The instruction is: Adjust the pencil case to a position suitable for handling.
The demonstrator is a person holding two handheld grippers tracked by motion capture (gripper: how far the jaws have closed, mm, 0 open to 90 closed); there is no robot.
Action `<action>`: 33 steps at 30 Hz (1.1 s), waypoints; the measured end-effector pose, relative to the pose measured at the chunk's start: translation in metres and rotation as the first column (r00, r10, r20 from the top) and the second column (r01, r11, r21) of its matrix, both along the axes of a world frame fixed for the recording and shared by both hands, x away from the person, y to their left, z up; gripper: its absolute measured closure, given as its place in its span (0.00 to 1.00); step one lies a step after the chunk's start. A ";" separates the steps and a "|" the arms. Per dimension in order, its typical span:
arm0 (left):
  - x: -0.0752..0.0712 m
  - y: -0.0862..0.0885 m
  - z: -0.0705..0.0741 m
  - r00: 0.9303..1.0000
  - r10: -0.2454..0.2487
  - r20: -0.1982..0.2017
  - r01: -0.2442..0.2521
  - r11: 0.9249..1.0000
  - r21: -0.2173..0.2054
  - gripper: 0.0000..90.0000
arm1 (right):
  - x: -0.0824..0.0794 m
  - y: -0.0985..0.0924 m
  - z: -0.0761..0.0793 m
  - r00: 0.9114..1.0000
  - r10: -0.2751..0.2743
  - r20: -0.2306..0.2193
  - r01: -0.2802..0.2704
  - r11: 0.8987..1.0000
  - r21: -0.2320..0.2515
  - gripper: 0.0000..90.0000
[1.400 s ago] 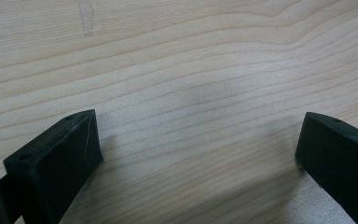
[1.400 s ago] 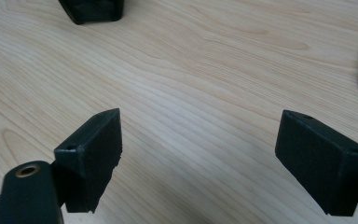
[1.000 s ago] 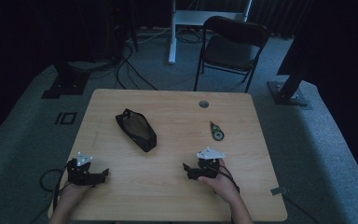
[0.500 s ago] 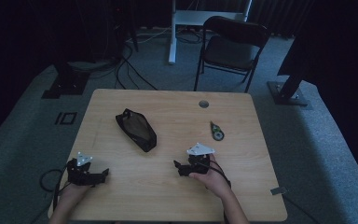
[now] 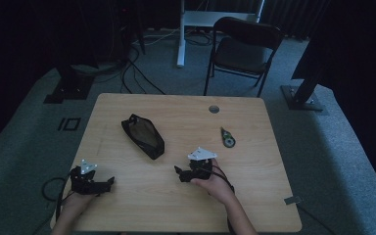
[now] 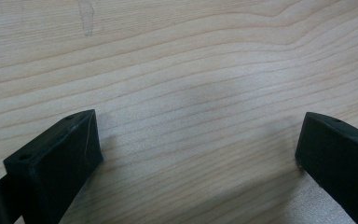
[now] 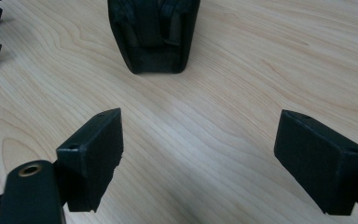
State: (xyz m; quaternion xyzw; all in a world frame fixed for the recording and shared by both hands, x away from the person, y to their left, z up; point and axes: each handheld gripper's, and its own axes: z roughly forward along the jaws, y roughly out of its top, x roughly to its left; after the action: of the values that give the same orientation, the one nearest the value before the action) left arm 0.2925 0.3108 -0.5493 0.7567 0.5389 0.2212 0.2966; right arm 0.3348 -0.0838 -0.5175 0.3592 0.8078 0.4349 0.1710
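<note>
Both grippers had their jaws spread wide and held nothing: the left gripper point(image 5: 108, 182) rested near the table's point(image 5: 254, 205) near-left corner. The right gripper point(image 5: 177, 172) sat nearer the middle, aimed at the black pouch point(image 7: 153, 33) lying left of centre, probably to reach it, while a small tape dispenser point(image 5: 227, 137) lay towards the right edge.

The high view is dim and murky; both gripper views are brighter, jaws casting soft shadows.
</note>
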 end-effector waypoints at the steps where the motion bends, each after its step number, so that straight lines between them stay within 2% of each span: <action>1: 0.000 0.000 0.000 1.000 0.000 0.000 0.000 1.000 0.000 0.00 | 0.001 0.002 0.000 1.000 0.002 0.001 -0.002 1.000 0.004 0.17; 6: 0.000 0.000 0.000 1.000 0.000 0.000 0.000 1.000 0.000 0.00 | 0.004 0.009 -0.001 1.000 0.007 -0.010 -0.007 1.000 0.026 0.19; 14: 0.000 0.000 0.000 1.000 0.000 0.000 0.000 1.000 0.000 0.00 | 0.011 0.024 -0.003 1.000 0.023 -0.013 -0.023 1.000 0.020 0.19; 18: 0.000 0.000 0.000 1.000 0.000 0.000 0.000 1.000 0.000 0.00 | 0.014 0.031 -0.002 0.999 0.033 -0.016 -0.032 0.999 0.036 0.19; 23: 0.000 0.000 0.000 1.000 0.000 0.000 0.000 1.000 0.000 0.00 | 0.019 0.044 0.002 0.999 0.043 0.003 -0.043 0.999 0.033 0.19; 33: 0.000 0.000 0.000 1.000 0.001 0.000 -0.001 1.000 -0.001 0.00 | 0.026 0.060 0.005 0.999 0.046 0.013 -0.047 0.998 0.048 0.19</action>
State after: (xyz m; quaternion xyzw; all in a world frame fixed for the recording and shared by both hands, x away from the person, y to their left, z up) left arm 0.2925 0.3107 -0.5493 0.7565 0.5392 0.2211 0.2967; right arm 0.3613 -0.0242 -0.5120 0.3419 0.8042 0.4603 0.1566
